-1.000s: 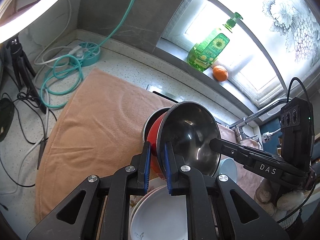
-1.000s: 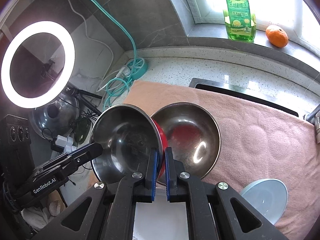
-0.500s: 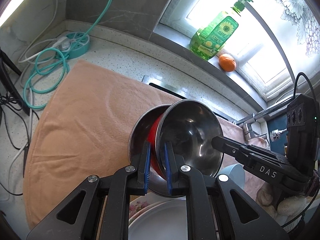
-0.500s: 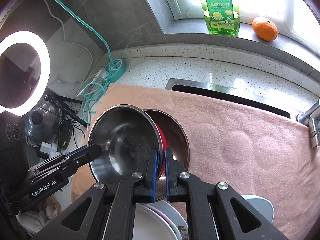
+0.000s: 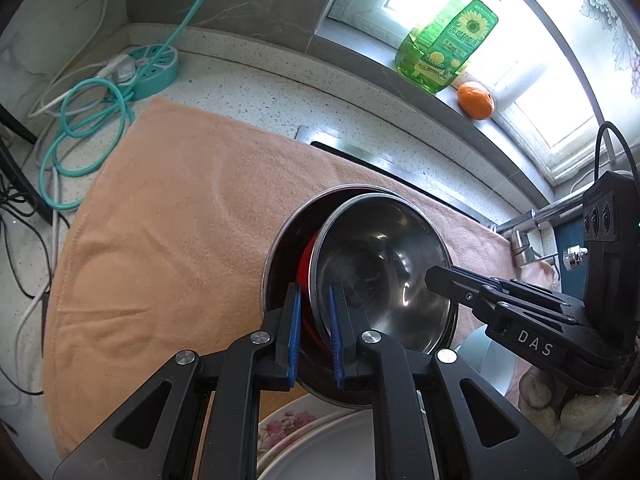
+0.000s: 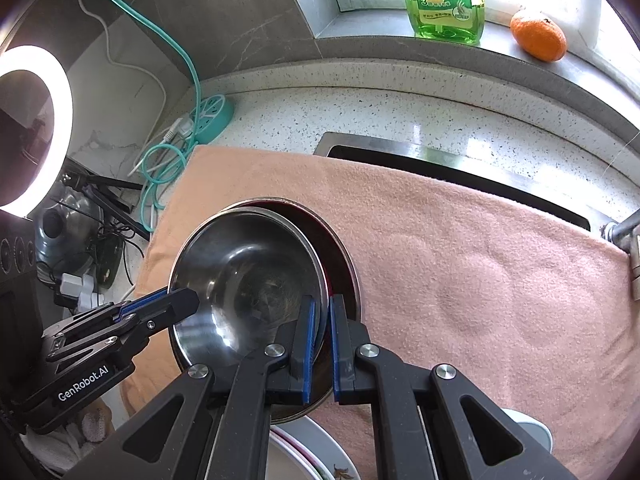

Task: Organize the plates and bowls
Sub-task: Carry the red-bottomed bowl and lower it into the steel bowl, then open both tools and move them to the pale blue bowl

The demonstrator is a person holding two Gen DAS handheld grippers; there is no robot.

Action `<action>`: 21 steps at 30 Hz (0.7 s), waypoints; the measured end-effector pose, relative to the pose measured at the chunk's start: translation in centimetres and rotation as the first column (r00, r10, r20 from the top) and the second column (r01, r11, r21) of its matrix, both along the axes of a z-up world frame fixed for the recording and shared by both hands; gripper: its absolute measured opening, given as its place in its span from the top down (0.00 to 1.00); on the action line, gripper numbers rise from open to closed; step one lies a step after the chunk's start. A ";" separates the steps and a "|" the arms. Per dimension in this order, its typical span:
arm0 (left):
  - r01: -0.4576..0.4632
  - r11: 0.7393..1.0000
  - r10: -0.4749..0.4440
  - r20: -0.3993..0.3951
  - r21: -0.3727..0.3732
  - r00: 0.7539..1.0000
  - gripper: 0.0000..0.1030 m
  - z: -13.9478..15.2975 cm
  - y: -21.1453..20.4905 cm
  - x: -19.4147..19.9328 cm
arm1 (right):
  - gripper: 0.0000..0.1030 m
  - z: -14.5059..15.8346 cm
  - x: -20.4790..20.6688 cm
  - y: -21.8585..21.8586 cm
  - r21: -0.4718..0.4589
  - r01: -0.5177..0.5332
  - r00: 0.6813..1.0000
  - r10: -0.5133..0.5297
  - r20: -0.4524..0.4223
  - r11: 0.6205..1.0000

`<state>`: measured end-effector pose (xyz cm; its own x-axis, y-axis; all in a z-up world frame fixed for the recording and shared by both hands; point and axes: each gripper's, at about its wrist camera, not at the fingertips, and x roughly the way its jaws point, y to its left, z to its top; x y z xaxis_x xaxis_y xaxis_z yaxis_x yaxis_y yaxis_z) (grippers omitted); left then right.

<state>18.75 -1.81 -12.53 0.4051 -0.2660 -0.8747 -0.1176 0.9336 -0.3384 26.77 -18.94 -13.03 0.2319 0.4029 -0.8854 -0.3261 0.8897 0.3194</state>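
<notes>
A steel bowl with a red outside (image 5: pixel 380 276) is held by both grippers, tilted, and sits partly inside a second steel bowl (image 5: pixel 280 256) on the peach towel (image 5: pixel 168 216). My left gripper (image 5: pixel 314 300) is shut on its left rim. My right gripper (image 6: pixel 319 312) is shut on its right rim; the held bowl (image 6: pixel 244 276) and the lower bowl (image 6: pixel 340 256) show in the right wrist view too. A stack of white plates (image 5: pixel 320 444), one with flowers, lies close below, and it also shows in the right wrist view (image 6: pixel 308 460).
A pale blue bowl (image 5: pixel 486 356) sits on the towel at the right. A sink edge (image 6: pixel 400 152) and a tap (image 5: pixel 524 236) lie behind. A green soap bottle (image 5: pixel 448 40) and an orange (image 5: pixel 476 100) stand on the sill. A teal power strip with cables (image 5: pixel 148 68) lies at the left.
Both grippers have carried the red-sided bowl forward and down over the towel. It now nests partly inside the second steel bowl, which showed more fully beside it before.
</notes>
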 end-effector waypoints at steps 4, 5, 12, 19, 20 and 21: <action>0.002 1.000 -0.002 -0.008 0.006 1.000 0.89 -0.3 -0.1 0.1 | 0.94 -0.4 0.1 0.1 -0.010 -0.004 1.000 0.004 -0.002 1.000; 0.001 1.000 -0.001 -0.010 0.006 1.000 0.89 -0.4 0.0 0.1 | 0.94 -0.5 0.2 0.2 -0.012 -0.005 1.000 0.005 -0.003 1.000; -0.004 1.000 0.004 -0.029 0.003 1.000 0.89 -0.7 0.2 0.1 | 0.92 -0.4 0.2 0.5 -0.019 -0.020 1.000 0.020 0.004 1.000; -0.009 1.000 0.009 -0.013 0.004 1.000 0.88 -0.1 0.5 -0.2 | 0.91 -0.2 0.3 0.3 -0.015 -0.015 1.000 0.015 0.008 1.000; -0.010 1.000 0.010 -0.011 0.004 1.000 0.88 0.0 0.6 -0.3 | 0.91 -0.1 0.3 0.2 -0.013 -0.014 1.000 0.014 0.012 1.000; -0.011 1.000 0.011 -0.009 0.002 1.000 0.88 0.1 0.6 -0.3 | 0.91 0.1 0.3 0.2 -0.012 -0.014 1.000 0.015 0.016 1.000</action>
<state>18.43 -1.17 -12.45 0.3999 -0.2594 -0.8791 -0.1313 0.9330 -0.3351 27.03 -18.79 -12.94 0.2405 0.3961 -0.8862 -0.3440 0.8885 0.3037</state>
